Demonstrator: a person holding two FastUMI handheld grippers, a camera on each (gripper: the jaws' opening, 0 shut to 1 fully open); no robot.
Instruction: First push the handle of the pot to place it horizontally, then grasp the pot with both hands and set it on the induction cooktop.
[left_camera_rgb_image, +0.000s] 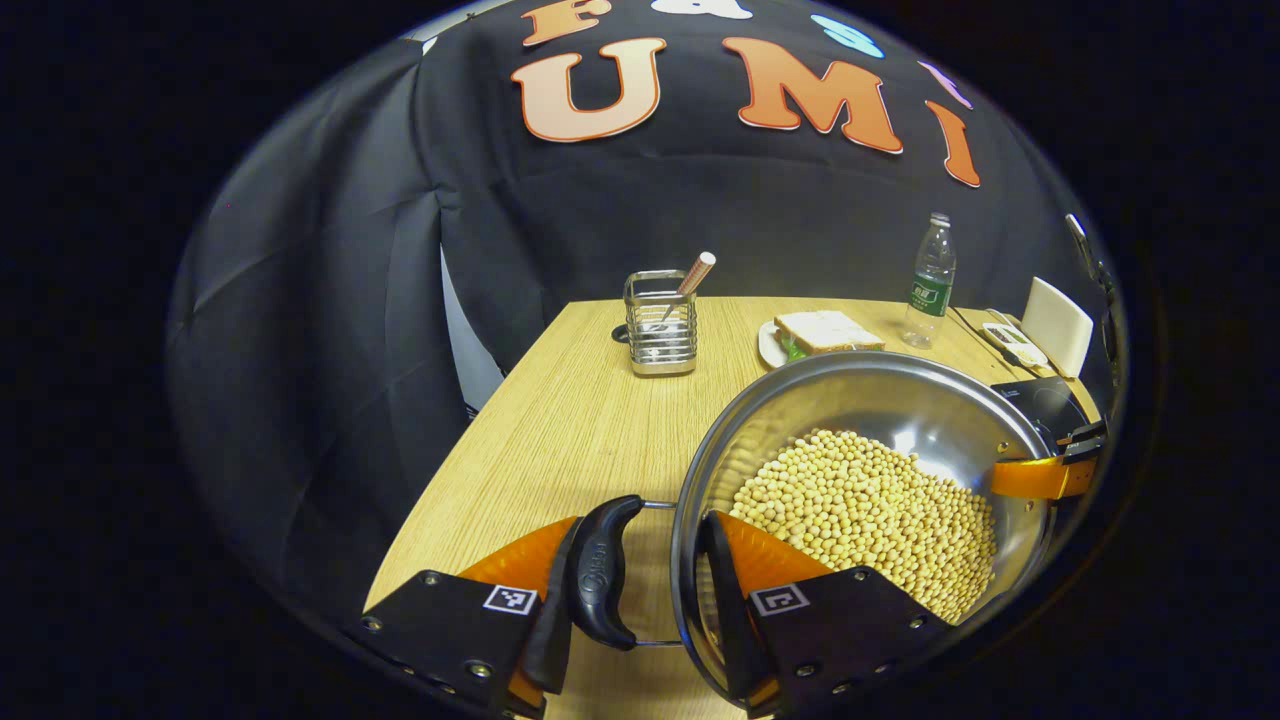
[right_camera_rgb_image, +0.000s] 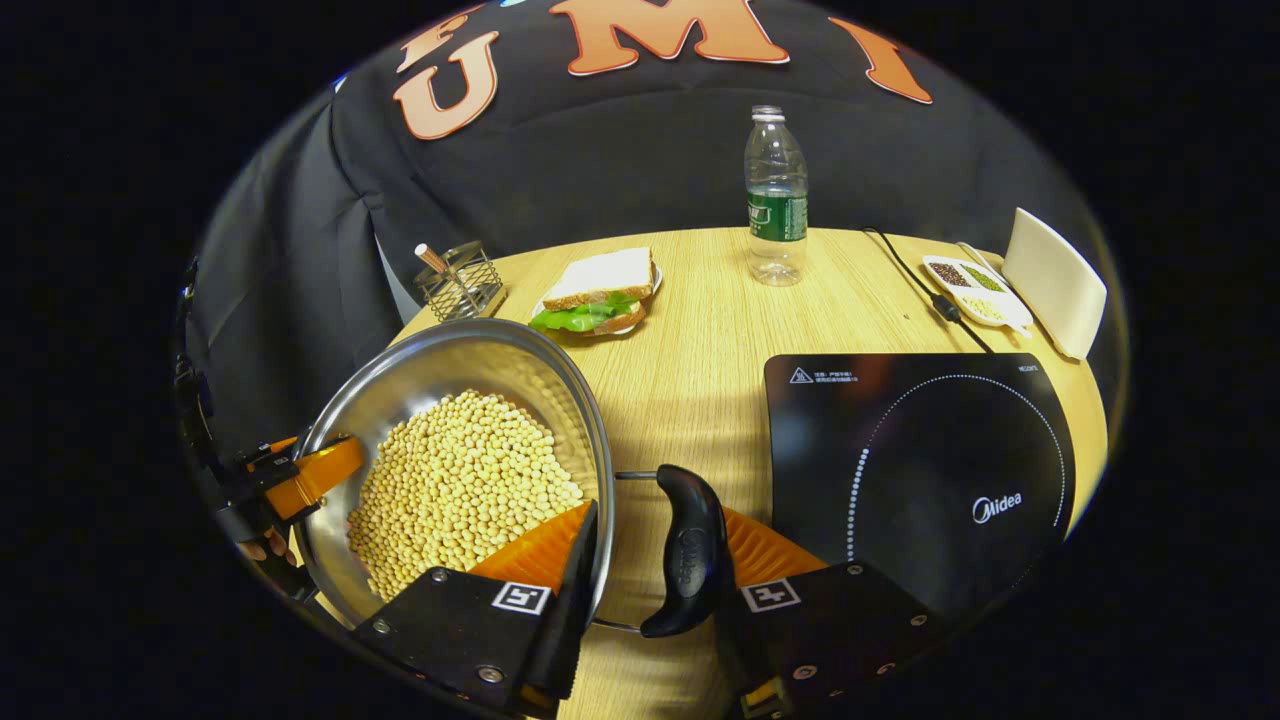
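Both grippers are on the pot, and the cooktop sits off to the right-hand side.

Nearest in the left gripper view, the left gripper (left_camera_rgb_image: 655, 590) straddles the black plastic handle (left_camera_rgb_image: 600, 580) and rim of the round steel pot of yellow soybeans (left_camera_rgb_image: 860, 500); the right gripper (right_camera_rgb_image: 650, 575) does the same on the other handle (right_camera_rgb_image: 688, 560). 2 handles, both lying flat. Whether the fingers actually pinch, I can't tell. Beyond the right gripper lies the flat black induction cooktop (right_camera_rgb_image: 920, 460) on the wooden table (right_camera_rgb_image: 700, 330), its near edge cut off.
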